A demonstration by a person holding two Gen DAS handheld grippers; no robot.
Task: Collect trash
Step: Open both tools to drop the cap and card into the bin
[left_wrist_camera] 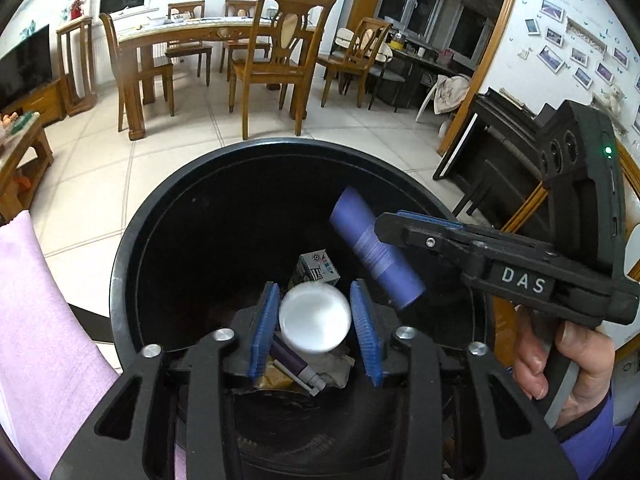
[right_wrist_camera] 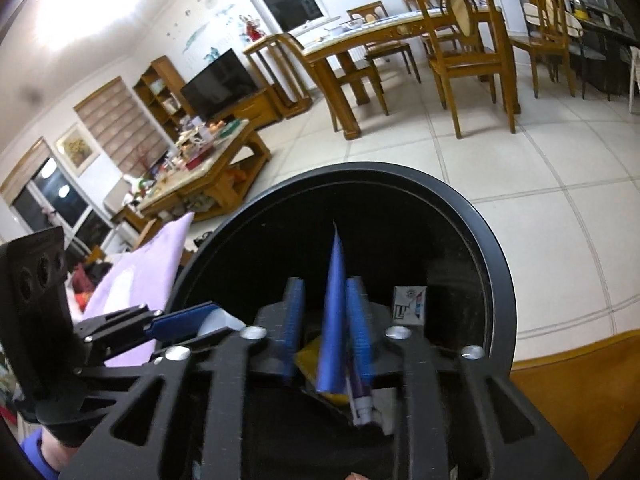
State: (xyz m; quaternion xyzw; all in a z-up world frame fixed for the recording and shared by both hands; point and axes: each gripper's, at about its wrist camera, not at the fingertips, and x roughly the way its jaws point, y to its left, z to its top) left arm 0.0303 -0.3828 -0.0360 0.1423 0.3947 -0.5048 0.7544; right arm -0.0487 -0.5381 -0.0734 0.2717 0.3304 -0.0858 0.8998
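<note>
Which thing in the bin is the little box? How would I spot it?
Look down into the big round black bin standing on the tiled floor. On the pile of rubbish at the bottom, past the white round thing between the blue gripper pads, lies a small box. It is the only square-cornered piece there, white with small coloured print, unlike the smooth purple tube beside it.

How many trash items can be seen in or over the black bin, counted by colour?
Purple: 2, the tube over the bin and the marker inside
White: 2, the round cup and the small carton
Yellow: 1, the wrapper
Total: 5
</note>
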